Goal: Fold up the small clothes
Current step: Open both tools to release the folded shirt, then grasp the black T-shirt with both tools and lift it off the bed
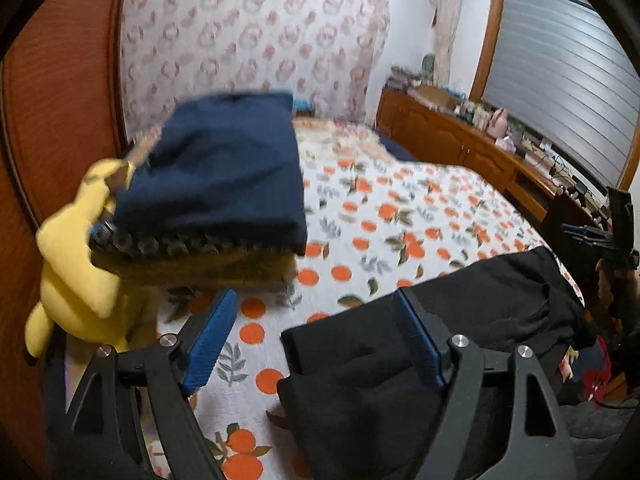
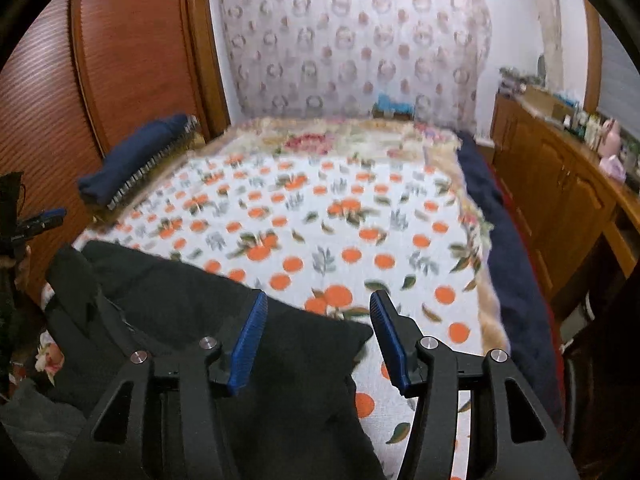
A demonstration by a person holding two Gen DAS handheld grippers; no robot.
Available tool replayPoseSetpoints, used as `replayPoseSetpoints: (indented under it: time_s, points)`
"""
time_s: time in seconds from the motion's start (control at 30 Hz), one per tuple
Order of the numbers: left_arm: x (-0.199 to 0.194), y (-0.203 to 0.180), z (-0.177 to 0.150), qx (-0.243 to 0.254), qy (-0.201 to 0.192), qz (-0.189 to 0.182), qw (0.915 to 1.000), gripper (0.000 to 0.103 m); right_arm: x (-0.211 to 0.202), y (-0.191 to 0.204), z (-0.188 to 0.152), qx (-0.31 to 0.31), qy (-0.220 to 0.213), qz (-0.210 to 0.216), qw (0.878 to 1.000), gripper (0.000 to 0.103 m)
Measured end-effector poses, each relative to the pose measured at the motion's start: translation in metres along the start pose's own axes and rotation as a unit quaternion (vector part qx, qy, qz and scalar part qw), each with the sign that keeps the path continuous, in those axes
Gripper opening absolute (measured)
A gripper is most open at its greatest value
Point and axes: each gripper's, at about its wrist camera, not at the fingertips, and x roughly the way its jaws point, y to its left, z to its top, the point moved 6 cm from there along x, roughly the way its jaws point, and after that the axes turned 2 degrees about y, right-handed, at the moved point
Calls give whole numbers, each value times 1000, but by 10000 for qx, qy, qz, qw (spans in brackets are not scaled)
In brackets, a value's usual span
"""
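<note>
Black cloth, the small garment (image 1: 400,364), lies on my orange-print bedspread (image 1: 400,208). Through the left wrist camera my left gripper (image 1: 316,340) stands wide apart and holds nothing; one edge of the garment sits between its blue pads (image 1: 212,340), untouched. Beyond, a folded navy garment (image 1: 216,172) tops a stack beside a yellow plush toy (image 1: 76,276). I see no container here. Through the right wrist camera my right gripper (image 2: 318,340) is parted too, empty, the black garment's corner lying loose between its pads.
</note>
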Motion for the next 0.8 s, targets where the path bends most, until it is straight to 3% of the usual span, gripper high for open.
replayPoseSetpoints:
  time_s: [0.1,0.2,0.37,0.5,0.6,0.63,0.67,0.73,0.8]
  points:
    - [13,8,1,-135,144,84,9998,80,22,-4,-4,33,314,13,9995,56]
    - [23,9,1,-171,333,-86,9993,79,36,-8,-6,103,504,-17,9987,56]
    - [47,7,-10,-56,891,-179,9958,53,45,-16,-8,269,690,-23,9973,56]
    - [58,3,-24,86,1177,-175,9929,51,47,-18,-11,292,700,-13,9971,56]
    - [57,1,-30,101,1183,-172,9928,51,49,-19,-10,353,654,16,9972,56]
    - [55,0,-31,98,1178,-199,9928,44,49,-18,-10,357,643,14,9973,56]
    - [54,-1,-32,94,1174,-255,9927,30,48,-17,-12,334,636,-7,9974,56]
    - [53,-3,-35,139,1166,-358,9924,13,51,-14,-15,244,642,-30,9976,56]
    - [52,-4,-36,172,1135,-373,9927,11,50,-11,-18,132,659,-46,9977,44]
